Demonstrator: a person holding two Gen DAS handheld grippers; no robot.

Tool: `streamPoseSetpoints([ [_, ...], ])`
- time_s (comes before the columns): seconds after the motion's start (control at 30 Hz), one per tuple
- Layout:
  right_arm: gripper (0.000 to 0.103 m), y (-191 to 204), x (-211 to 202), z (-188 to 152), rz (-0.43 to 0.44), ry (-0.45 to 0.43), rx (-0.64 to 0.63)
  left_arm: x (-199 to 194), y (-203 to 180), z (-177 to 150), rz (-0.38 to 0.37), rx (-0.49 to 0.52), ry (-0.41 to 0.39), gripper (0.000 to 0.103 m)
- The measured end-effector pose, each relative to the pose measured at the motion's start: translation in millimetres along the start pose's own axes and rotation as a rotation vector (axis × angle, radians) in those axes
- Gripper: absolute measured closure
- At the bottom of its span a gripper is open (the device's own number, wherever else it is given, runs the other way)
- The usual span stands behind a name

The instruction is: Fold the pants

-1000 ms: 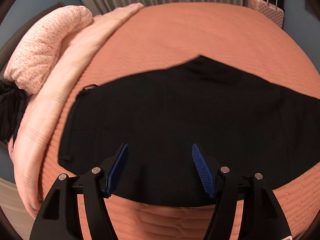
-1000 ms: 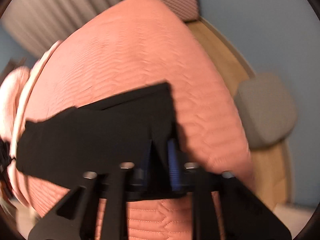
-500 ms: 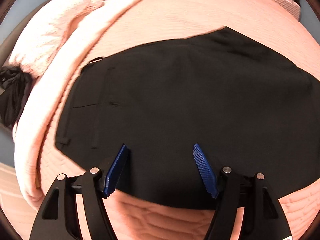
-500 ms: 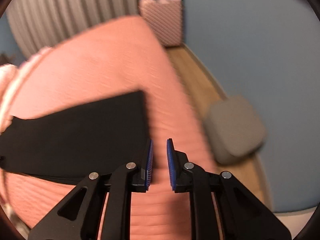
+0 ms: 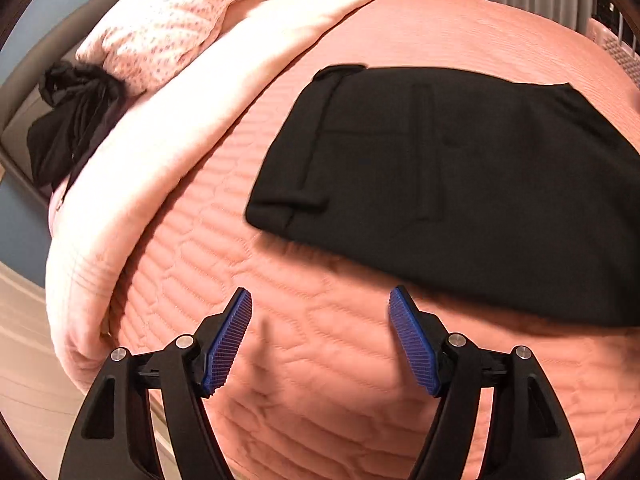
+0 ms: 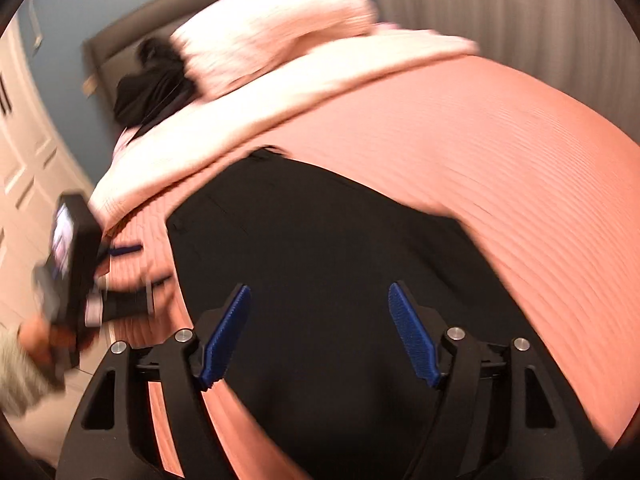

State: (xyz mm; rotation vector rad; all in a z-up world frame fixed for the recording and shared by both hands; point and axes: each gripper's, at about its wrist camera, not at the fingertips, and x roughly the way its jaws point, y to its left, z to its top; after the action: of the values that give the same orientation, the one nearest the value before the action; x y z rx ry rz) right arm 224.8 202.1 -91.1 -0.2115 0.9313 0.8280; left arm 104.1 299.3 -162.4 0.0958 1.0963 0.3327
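The black pants [image 5: 440, 176] lie flat on the salmon quilted bedspread [image 5: 320, 360], waistband end toward the left. My left gripper [image 5: 320, 336] is open and empty, over bare bedspread just short of the pants' near edge. In the right wrist view the pants [image 6: 340, 280] fill the middle. My right gripper [image 6: 320, 328] is open and empty above them. The left gripper [image 6: 120, 272] shows blurred at the left of that view, beside the pants' waistband end.
A pale pink blanket [image 5: 168, 140] and a dotted pink pillow [image 5: 180, 32] lie at the head of the bed, with a crumpled black garment [image 5: 68, 128] beside them. Grey curtains [image 6: 520, 20] hang behind. Wooden floor [image 5: 24, 360] lies past the bed's left edge.
My left gripper has pulled back off the pants and now hovers over bare bedspread. My right gripper let go of the pants' leg end, opened wide, and swung round toward the head of the bed.
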Motion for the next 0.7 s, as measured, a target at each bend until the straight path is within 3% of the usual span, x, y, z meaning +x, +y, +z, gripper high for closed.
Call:
streamPoseSetpoints([
  [0.1,0.037,36,74,51,0.08,0.074,-0.039,2,5,-5,-0.021,-0.003,-0.014,0.034],
  [0.17,0.039,55,115,78,0.091,0.11,-0.063,2,15,-7,-0.043,-0.014,-0.032,0.034],
  [0.2,0.045,62,124,84,0.077,0.128,-0.072,2,19,-6,-0.047,-0.018,-0.042,0.034],
  [0.27,0.049,58,160,102,0.074,0.171,-0.062,4,25,-5,-0.045,-0.013,-0.058,0.034],
  [0.4,0.056,35,187,133,0.025,0.154,0.048,3,29,-1,-0.043,-0.004,-0.08,0.034],
  [0.47,0.056,34,173,135,0.046,0.124,0.104,2,29,2,-0.043,0.003,-0.089,0.034],
  [0.53,0.055,43,125,118,0.094,0.002,0.118,-3,28,6,-0.035,0.013,-0.105,0.034],
  [0.63,0.055,40,55,67,0.028,-0.099,0.122,-8,24,10,-0.044,0.014,-0.127,0.028],
  [0.7,0.055,27,8,15,-0.067,-0.128,0.149,-4,18,15,-0.042,0.025,-0.127,0.028],
])
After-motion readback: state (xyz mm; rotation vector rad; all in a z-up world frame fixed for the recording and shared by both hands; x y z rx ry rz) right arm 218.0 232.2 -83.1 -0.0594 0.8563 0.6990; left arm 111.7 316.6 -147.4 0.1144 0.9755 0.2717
